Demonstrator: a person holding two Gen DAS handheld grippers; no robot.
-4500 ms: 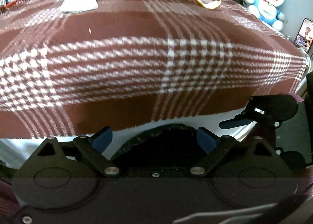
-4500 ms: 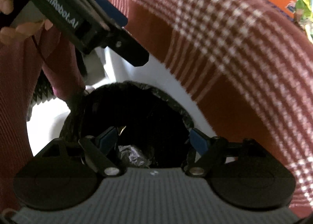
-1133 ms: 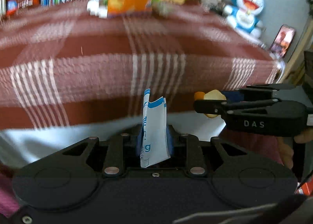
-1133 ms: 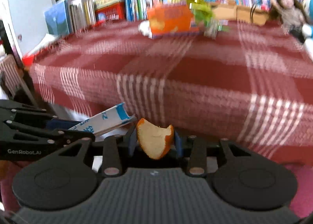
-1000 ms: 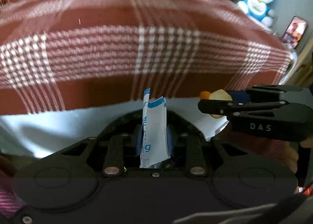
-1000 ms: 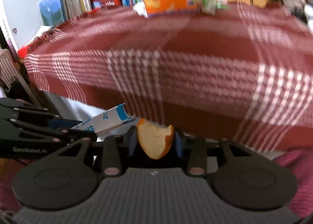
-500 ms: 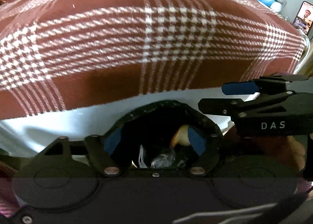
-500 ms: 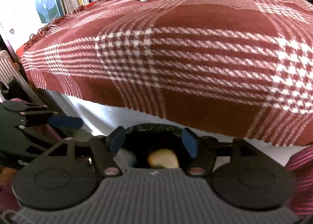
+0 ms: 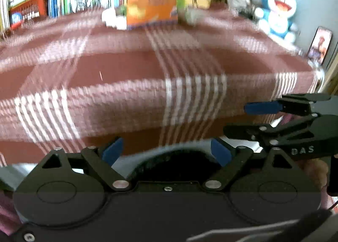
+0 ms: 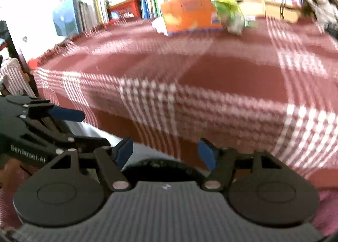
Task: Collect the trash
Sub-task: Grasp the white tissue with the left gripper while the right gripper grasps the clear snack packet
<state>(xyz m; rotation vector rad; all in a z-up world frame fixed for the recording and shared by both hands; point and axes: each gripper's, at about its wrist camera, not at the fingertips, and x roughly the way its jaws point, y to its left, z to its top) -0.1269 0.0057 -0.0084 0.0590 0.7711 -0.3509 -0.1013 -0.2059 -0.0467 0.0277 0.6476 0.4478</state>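
Both tools are empty. The left gripper (image 9: 166, 149) has its blue pads spread wide with nothing between them, and the right gripper (image 10: 166, 153) is likewise splayed and carrying nothing. Each sits low in its own frame, just above the dark rim of the trash bin (image 9: 175, 163), which shows as a black arc at the bottom centre of both views, below the near edge of the table.

What is left to collect lies at the far end of the plaid tablecloth (image 9: 126, 77), in the upper centre of each frame: an orange box (image 9: 151, 7), a crumpled white scrap (image 9: 112, 18) touching its left side, and a yellow-green wrapper (image 10: 226, 9) against its right side. Motion blur smears all three, so their exact outlines are uncertain.

The next reach turns on that left-to-right spread. The cluster lies straight ahead of both tools and well apart from them, across the whole cloth. In the left wrist view the white scrap sits left of centre; in the right wrist view the wrapper sits right of centre. So the left gripper looks better placed for the scrap and the right gripper for the wrapper. The box runs broadside across the frame, its long axis left to right, so a grip would probably have to come across its short depth.
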